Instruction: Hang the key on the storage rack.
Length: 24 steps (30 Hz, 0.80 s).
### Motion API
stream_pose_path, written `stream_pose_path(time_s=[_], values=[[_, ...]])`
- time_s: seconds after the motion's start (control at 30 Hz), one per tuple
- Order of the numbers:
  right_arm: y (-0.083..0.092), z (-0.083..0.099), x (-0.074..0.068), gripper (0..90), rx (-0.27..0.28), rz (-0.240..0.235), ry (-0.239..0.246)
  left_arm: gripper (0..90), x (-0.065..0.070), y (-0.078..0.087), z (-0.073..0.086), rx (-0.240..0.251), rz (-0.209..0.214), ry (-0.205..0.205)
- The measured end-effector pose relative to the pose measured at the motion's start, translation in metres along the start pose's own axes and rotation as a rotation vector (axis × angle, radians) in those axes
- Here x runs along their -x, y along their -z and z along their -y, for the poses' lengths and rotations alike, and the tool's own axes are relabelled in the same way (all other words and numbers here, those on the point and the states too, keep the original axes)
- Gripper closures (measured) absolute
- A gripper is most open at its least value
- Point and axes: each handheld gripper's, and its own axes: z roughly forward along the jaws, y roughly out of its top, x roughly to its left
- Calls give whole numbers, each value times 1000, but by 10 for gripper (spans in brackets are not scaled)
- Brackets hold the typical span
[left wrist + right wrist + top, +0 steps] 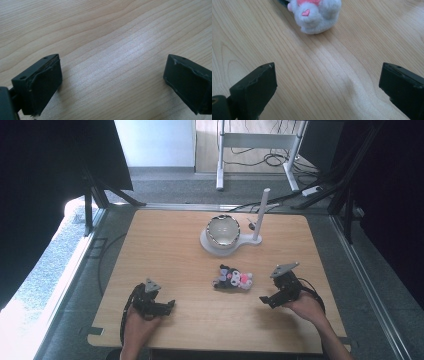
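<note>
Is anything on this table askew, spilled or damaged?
Nothing spilled or visibly damaged. The plush toy lies on its side mid-table rather than sitting up. The bowl sits tilted on its white stand. Both tools, left tool and right tool, are open.

Showing pale wood grain in wavy streaks across the surface (170,250). Wearing black, grey-white and pink on the plush toy (232,278), with a small pink heart on its pale foot. Gleaming white inside the bowl (223,231), with a dark-speckled rim, on a white stand (239,242). Looking matte black on the left hand-held gripper (171,304) and right hand-held gripper (263,299).
</note>
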Motion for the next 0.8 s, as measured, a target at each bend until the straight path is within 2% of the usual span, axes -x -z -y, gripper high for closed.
stream_pose_path(time_s=[0.43,0.8], values=[[-8,-19,2,13,-50,-19,48,19,0,0,0,-1,0,-1],[-17,-42,5,13,-122,-40,106,19,0,0,0,0,0,-1]])
